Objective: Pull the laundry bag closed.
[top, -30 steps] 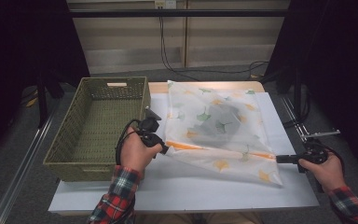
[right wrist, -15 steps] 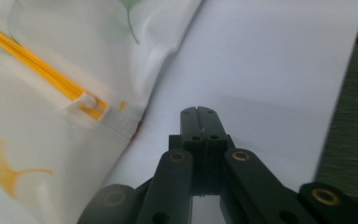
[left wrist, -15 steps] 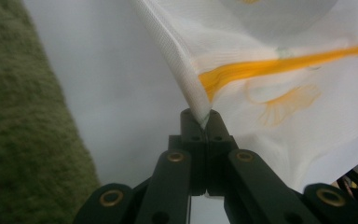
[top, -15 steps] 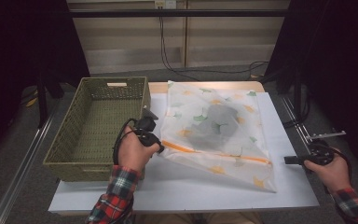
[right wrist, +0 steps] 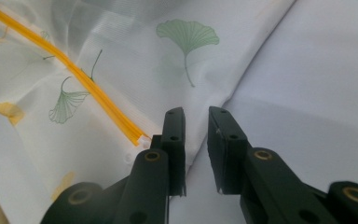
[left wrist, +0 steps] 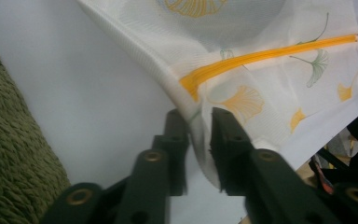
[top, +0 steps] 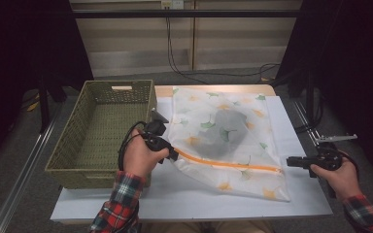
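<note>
On the white table sheet (top: 301, 194) lies a mesh laundry bag (top: 233, 141) with ginkgo print and an orange zipper (top: 223, 164), beside a green wicker basket (top: 102, 131). Left gripper (left wrist: 198, 116) pinches the bag's edge by the zipper end. Right gripper (right wrist: 196, 114), jaws slightly parted, holds nothing, just off the bag's other edge

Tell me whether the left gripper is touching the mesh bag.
Touching. In the left gripper view, the left gripper has the mesh bag's edge pinched between its jaws, just below the end of the orange zipper.
</note>
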